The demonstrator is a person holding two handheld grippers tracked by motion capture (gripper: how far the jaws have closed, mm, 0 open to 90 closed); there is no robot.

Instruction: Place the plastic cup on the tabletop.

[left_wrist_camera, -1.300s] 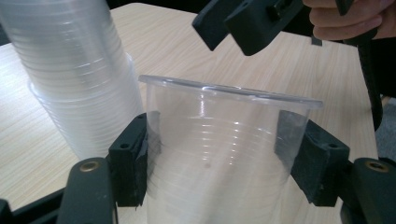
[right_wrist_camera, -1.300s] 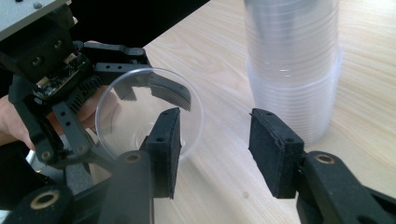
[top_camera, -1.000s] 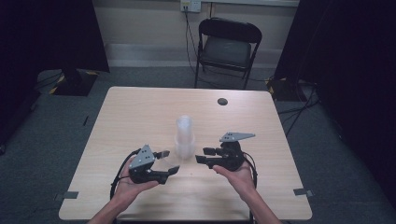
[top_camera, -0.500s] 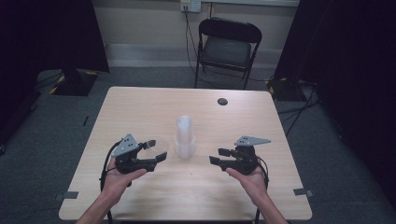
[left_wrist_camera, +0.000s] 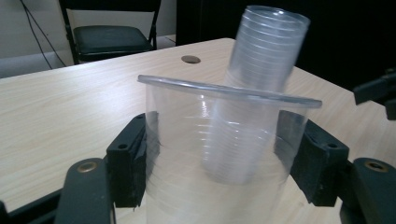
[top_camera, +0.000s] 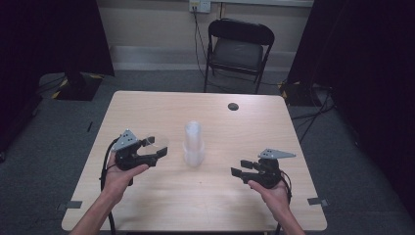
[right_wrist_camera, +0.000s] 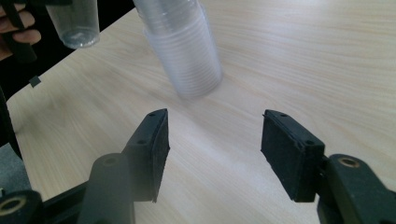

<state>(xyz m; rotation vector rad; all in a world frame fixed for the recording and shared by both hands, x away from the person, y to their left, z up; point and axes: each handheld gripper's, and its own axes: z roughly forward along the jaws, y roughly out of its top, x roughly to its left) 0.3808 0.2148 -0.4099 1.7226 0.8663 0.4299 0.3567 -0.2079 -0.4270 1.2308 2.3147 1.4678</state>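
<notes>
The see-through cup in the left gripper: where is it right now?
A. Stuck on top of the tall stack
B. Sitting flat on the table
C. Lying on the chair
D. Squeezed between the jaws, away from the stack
D: the left gripper has its jaws pressed on the single clear cup, apart from the stack of cups on the table.

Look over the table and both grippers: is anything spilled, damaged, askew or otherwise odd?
Nothing stands out. The stack of clear cups stands upright on the table, with no spill. The left gripper holds a single clear cup intact between its pads; the right gripper, whose jaws have just been opening, holds nothing.
</notes>
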